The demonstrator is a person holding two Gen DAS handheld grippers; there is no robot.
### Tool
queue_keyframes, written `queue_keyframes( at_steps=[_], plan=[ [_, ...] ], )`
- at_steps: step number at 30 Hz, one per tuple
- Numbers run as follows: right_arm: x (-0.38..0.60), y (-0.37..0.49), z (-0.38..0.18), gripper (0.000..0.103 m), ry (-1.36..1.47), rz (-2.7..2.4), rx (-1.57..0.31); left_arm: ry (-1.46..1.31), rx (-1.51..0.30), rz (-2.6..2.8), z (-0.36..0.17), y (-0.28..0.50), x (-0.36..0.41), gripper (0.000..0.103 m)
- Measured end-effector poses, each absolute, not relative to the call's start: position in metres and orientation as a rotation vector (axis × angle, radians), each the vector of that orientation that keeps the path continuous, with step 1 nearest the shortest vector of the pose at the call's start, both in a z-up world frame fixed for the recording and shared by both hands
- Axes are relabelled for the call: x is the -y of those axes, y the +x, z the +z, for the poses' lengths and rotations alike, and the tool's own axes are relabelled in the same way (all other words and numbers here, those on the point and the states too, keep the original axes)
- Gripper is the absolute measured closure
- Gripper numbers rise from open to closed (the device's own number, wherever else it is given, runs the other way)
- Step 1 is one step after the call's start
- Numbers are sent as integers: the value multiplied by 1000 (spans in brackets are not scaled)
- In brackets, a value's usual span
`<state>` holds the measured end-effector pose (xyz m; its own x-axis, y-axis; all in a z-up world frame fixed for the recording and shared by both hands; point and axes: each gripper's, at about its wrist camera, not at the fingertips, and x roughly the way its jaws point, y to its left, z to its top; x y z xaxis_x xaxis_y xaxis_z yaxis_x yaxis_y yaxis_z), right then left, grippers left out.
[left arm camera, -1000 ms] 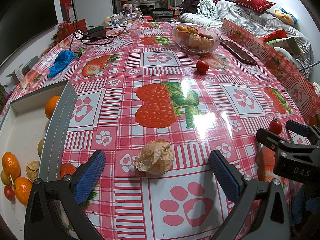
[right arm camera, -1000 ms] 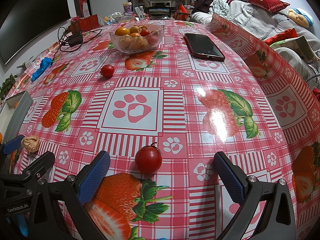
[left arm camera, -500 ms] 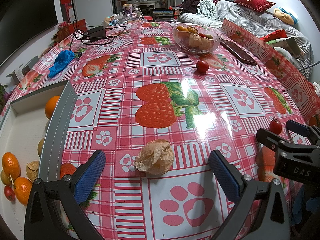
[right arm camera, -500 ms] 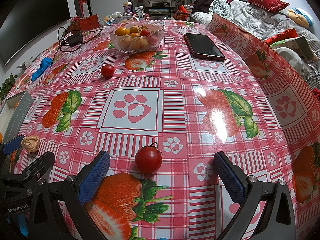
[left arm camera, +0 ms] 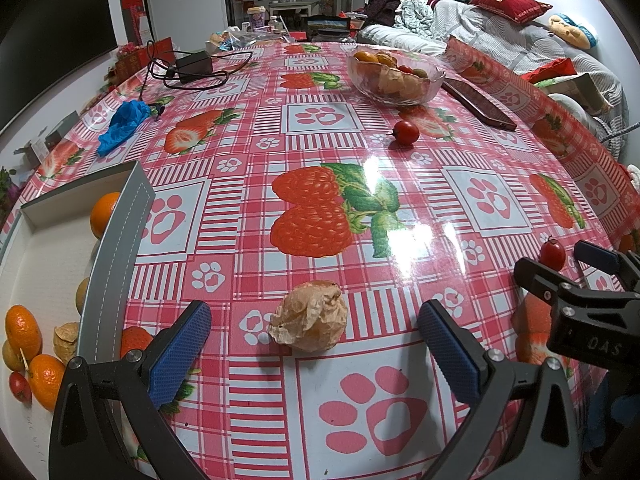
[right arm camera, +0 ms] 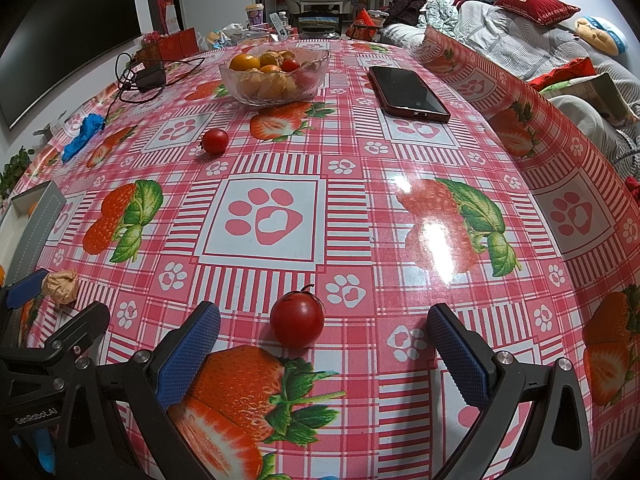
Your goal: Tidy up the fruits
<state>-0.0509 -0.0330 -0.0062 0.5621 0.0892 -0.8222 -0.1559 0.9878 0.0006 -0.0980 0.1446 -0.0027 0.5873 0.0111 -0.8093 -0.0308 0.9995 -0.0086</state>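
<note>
Both tongs gape: left tongs (left arm camera: pixel 314 350) frame a husked fruit (left arm camera: pixel 308 321), right tongs (right arm camera: pixel 324 346) a tomato (right arm camera: pixel 297 319), stem toward twelve o'clock. Only the left view shows the tray (left arm camera: pixel 116 248) at nine o'clock.

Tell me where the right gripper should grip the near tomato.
Grip the tomato across its round middle, coming in low and straight ahead: it already sits between the open right gripper fingers. The stem points up and back, so side contact probably avoids it.
</note>
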Motion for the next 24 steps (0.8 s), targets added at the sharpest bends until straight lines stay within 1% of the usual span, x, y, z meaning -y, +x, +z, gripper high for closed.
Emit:
queue_keyframes(
  at_steps=[4, 5, 6, 7, 8, 9, 10, 11, 12, 15, 19, 24],
  plan=[
    [34, -52, -4, 1, -64, 144, -964, -29, -959, 29, -2, -96, -146, 2],
    [34, -52, -3, 8, -63, 144, -959, -32, -959, 34, -1, -96, -146, 7],
    [35, -54, 0, 22, -63, 152, -944, -34, -961, 35, 1, -96, -147, 12],
    [34, -55, 2, 32, -64, 161, -936, -34, -963, 34, 2, -95, -146, 16],
    [34, -56, 3, 50, -66, 171, -933, -33, -963, 29, 4, -95, -146, 26],
    [33, -55, 4, 63, -64, 180, -934, -32, -965, 22, 6, -94, -145, 38],
    [34, -55, 5, 67, -55, 194, -936, -30, -968, 14, 8, -93, -145, 46],
    [35, -55, 6, 73, -44, 202, -939, -30, -969, 8, 9, -93, -145, 61],
    [37, -56, 6, 78, -25, 215, -944, -32, -973, 2, 10, -94, -145, 71],
    [48, -58, 7, 78, 60, 269, -964, -80, -990, -35, 13, -97, -148, 72],
    [61, -67, 9, 78, 100, 266, -972, -177, -994, -77, 19, -109, -158, 72],
    [75, -79, 10, 78, 157, 265, -991, -230, -974, -93, 34, -129, -167, 72]
  ],
)
